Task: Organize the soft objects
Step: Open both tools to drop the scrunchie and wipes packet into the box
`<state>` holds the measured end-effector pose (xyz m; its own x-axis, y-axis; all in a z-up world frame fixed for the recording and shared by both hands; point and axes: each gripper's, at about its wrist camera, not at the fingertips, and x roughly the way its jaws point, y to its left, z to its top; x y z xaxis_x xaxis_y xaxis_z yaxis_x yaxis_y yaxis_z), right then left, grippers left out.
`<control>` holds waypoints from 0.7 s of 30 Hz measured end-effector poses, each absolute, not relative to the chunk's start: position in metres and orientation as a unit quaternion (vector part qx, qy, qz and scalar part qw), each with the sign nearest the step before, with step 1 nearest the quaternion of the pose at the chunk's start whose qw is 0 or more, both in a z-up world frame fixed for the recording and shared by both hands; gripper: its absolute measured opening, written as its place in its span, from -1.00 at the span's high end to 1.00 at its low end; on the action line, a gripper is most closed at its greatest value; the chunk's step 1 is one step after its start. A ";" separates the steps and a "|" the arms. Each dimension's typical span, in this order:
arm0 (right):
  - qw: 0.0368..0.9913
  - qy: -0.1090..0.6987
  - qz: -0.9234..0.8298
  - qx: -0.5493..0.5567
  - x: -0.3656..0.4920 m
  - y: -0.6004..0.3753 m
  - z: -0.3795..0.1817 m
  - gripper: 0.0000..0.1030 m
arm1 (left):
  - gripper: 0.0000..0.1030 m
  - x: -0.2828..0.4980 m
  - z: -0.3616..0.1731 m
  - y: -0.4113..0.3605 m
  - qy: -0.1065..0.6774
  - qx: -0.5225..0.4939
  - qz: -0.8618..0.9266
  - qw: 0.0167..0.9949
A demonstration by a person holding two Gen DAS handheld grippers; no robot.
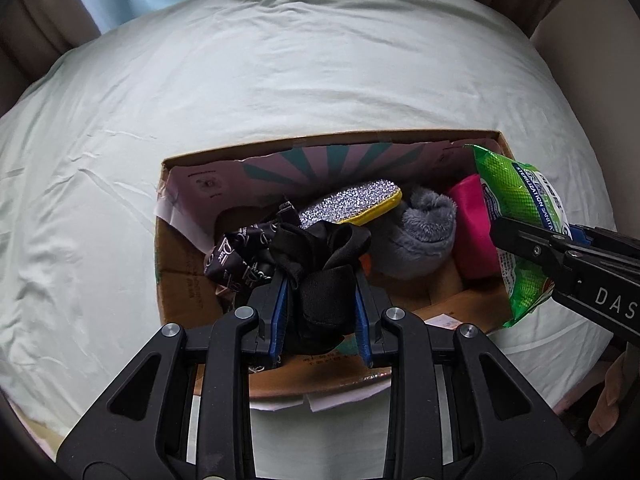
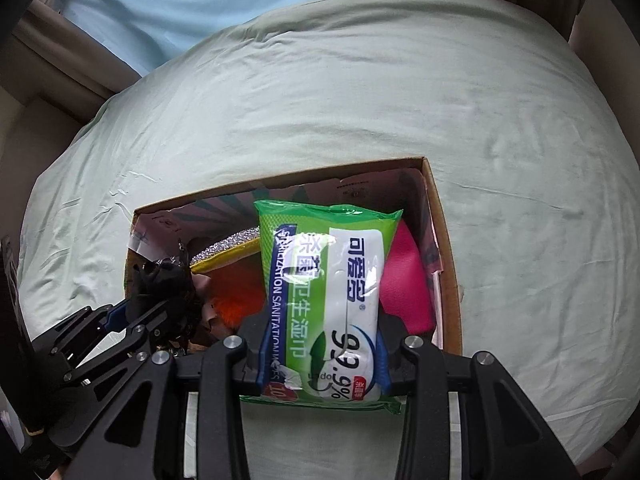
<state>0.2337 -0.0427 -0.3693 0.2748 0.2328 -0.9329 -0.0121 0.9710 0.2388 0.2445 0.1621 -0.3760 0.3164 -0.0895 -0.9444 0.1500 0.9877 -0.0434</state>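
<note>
Left gripper (image 1: 320, 300) is clamped on a black fabric bundle (image 1: 324, 276); right gripper (image 2: 320, 356) on a green wipes pack (image 2: 324, 292) (both above the cardboard box (image 1: 332, 138)). Release is best made low, toward free floor at 6 o'clock.

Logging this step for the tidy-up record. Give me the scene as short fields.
surface: pale green bedsheet
container: open cardboard box
left tongs: shut on black fabric bundle, over box
right tongs: shut on green wet-wipes pack, over box
in box: glitter sponge, grey plush, pink pouch, printed black ribbon
</note>
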 end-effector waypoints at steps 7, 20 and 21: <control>0.793 0.594 0.076 0.112 0.244 -0.045 -0.374 -0.81 | -0.99 0.242 -0.369 0.153 0.563 0.069 -0.085 0.819; 0.796 0.590 0.066 0.113 0.234 -0.061 -0.360 -0.99 | -0.99 0.225 -0.355 0.154 0.571 0.061 -0.073 0.816; 0.798 0.588 0.069 0.113 0.233 -0.062 -0.357 -0.99 | -0.99 0.223 -0.349 0.153 0.571 0.059 -0.069 0.816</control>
<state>0.2328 -0.0622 -0.3565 0.2982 0.2427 -0.9232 0.0237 0.9650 0.2613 0.2227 0.1531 -0.3492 0.3388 -0.0461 -0.9397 0.1804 0.9835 0.0168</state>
